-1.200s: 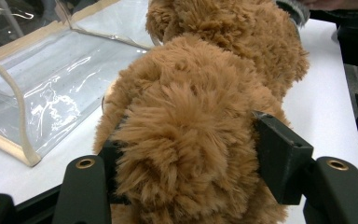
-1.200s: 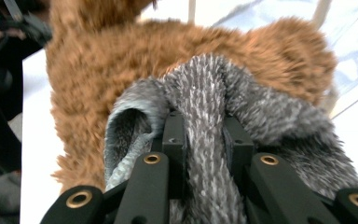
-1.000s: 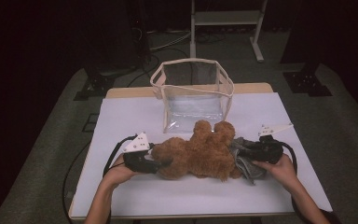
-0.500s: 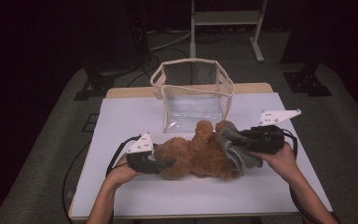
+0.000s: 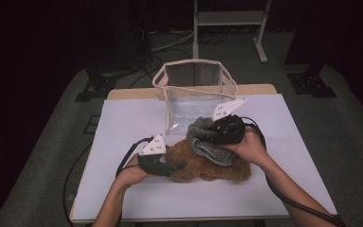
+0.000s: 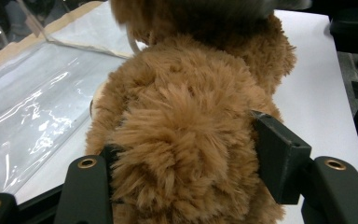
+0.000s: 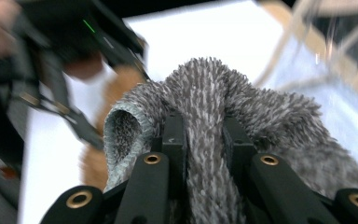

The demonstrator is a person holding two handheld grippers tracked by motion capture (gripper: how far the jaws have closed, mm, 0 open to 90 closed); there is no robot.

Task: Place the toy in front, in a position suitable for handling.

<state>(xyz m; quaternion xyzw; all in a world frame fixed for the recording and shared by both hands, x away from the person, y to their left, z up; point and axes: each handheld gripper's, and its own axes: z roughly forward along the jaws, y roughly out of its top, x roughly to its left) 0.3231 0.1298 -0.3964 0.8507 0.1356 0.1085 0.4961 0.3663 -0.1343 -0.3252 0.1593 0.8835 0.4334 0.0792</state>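
The brown plush (image 5: 208, 163) is being clamped by the left gripper (image 5: 177, 166), while a grey cloth (image 5: 207, 139) is being pinched by the right gripper (image 5: 203, 132) above it, near the bag (image 5: 196, 90).

Left tool (image 5: 177, 166) clamped low; right tool (image 5: 203, 135) clamped, raised.

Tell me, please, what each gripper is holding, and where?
Left gripper: brown teddy bear, by one furry limb. Right gripper: grey cloth, by a bunched fold.

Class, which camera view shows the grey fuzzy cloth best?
The right gripper view: the grey cloth is close, bunched between the jaws. The high view shows the grey cloth small, draped over the brown plush toy.
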